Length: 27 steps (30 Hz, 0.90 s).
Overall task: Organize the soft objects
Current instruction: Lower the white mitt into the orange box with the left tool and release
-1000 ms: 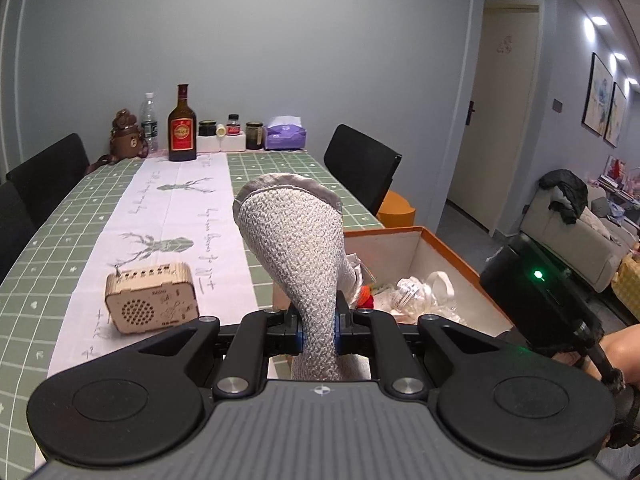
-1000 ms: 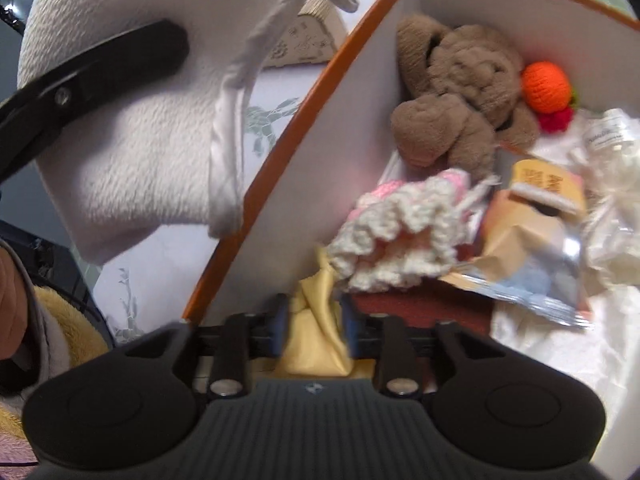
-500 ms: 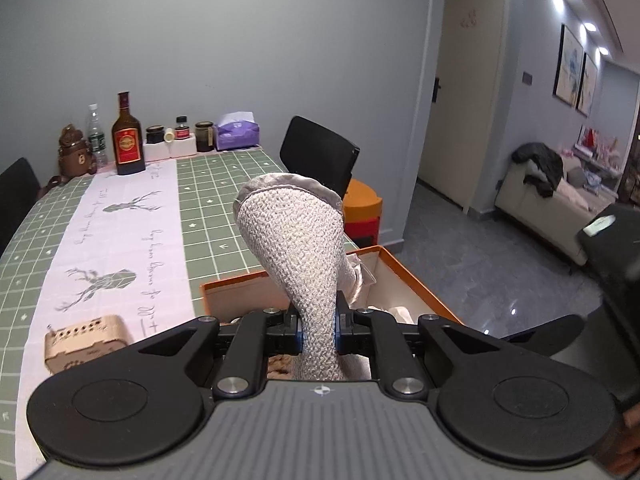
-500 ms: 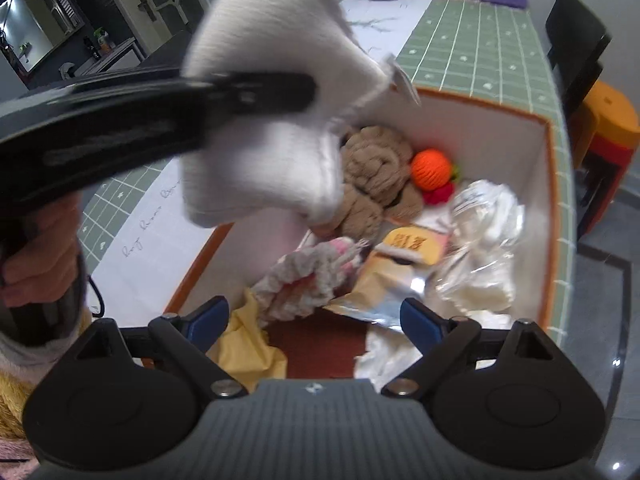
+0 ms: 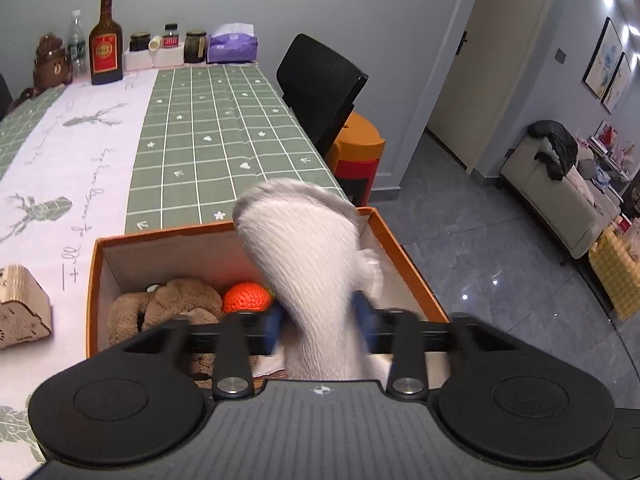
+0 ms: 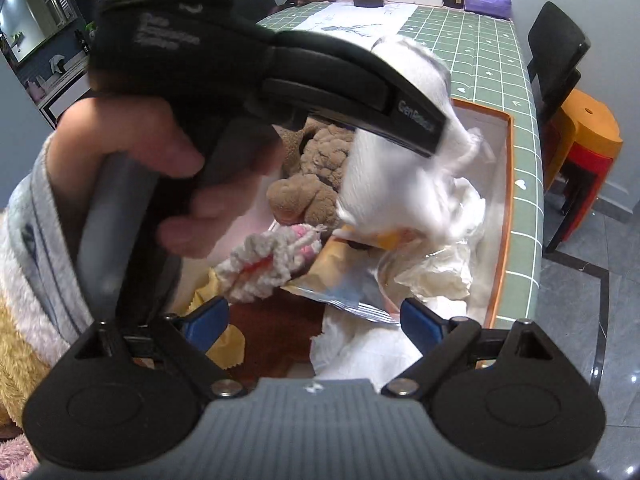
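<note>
My left gripper [image 5: 318,322] sits over the orange box [image 5: 404,256], its fingers parted around a blurred white knitted cloth [image 5: 308,264]; whether they still pinch it is unclear. The cloth [image 6: 400,168] hangs over the box's contents in the right wrist view. My right gripper [image 6: 314,318] is open and empty above the box's near end. Inside lie a brown plush [image 6: 320,160], an orange knitted ball [image 5: 246,297], a white-pink crocheted piece [image 6: 272,260], a yellow cloth [image 6: 228,344], a foil packet [image 6: 344,300] and crumpled plastic [image 6: 436,276].
The box [image 6: 506,200] stands at the right edge of a green checked table [image 5: 208,120]. A wooden radio [image 5: 20,312] sits left of it. Bottles, jars and a tissue pack [image 5: 234,42] line the far end. A black chair [image 5: 320,84] and stacked stools [image 5: 360,156] stand beside the table.
My left gripper has tilted down over the box with the white cloth, and its fingers have spread apart. My right gripper let go of the yellow cloth, opened and drew back.
</note>
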Motion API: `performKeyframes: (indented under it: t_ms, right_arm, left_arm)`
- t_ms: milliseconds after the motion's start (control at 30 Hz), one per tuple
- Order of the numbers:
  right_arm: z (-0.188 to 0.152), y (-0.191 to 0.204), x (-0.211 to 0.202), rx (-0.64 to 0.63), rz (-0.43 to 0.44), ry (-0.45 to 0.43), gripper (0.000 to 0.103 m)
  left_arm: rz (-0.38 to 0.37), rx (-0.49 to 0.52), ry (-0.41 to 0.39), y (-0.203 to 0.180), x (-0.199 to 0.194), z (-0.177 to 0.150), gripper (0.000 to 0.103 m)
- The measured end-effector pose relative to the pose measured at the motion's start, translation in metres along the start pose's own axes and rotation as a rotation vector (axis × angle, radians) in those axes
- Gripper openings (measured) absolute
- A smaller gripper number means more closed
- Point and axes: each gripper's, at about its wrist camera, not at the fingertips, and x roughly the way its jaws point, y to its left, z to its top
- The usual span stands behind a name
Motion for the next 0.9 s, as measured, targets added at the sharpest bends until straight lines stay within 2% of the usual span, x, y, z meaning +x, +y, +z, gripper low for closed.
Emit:
performKeyframes:
  t_ms: [33,133,233,367,400,433,467,533,567,633,733,800,900]
  right_arm:
    - [0.001,-0.003,0.002,0.002,0.001,0.002,0.091]
    - [0.002,-0.007,0.002,0.005,-0.007,-0.004,0.091]
    - [0.004,-0.009,0.0,0.012,-0.008,-0.014,0.091]
    - [0.008,-0.01,-0.008,0.001,-0.028,-0.041,0.088]
    - [0.01,-0.01,-0.012,-0.001,-0.038,-0.054,0.082]
    - [0.013,-0.009,-0.016,-0.002,-0.053,-0.07,0.072]
    - [0.015,-0.009,-0.019,-0.003,-0.07,-0.087,0.068]
    - [0.022,-0.008,-0.024,-0.005,-0.104,-0.128,0.053]
    - [0.027,-0.007,-0.026,-0.001,-0.113,-0.148,0.05]
    - [0.039,-0.007,-0.025,0.009,-0.118,-0.186,0.034]
    - [0.059,-0.003,-0.013,-0.013,-0.171,-0.218,0.019]
    - [0.073,0.0,0.005,-0.049,-0.232,-0.201,0.016]
    - [0.088,-0.002,0.038,-0.06,-0.311,-0.109,0.016]
  left_arm:
    - [0.014,-0.001,-0.016,0.001,-0.001,-0.001,0.086]
    - [0.069,0.0,-0.072,-0.001,-0.008,-0.001,0.087]
    - [0.102,-0.003,-0.073,-0.001,-0.013,0.001,0.087]
    - [0.087,-0.002,-0.094,0.003,-0.033,0.002,0.087]
    - [0.084,0.009,-0.108,0.003,-0.04,0.003,0.087]
    - [0.088,0.027,-0.123,0.005,-0.048,0.003,0.087]
    - [0.099,0.039,-0.142,0.006,-0.056,0.003,0.087]
    - [0.136,0.045,-0.184,0.01,-0.071,0.0,0.087]
    - [0.155,0.044,-0.203,0.012,-0.077,-0.001,0.087]
    - [0.178,0.041,-0.222,0.018,-0.086,-0.004,0.087]
    - [0.216,0.027,-0.227,0.029,-0.089,-0.01,0.087]
    - [0.251,0.021,-0.224,0.035,-0.088,-0.015,0.087]
    - [0.271,0.02,-0.216,0.042,-0.082,-0.021,0.087]
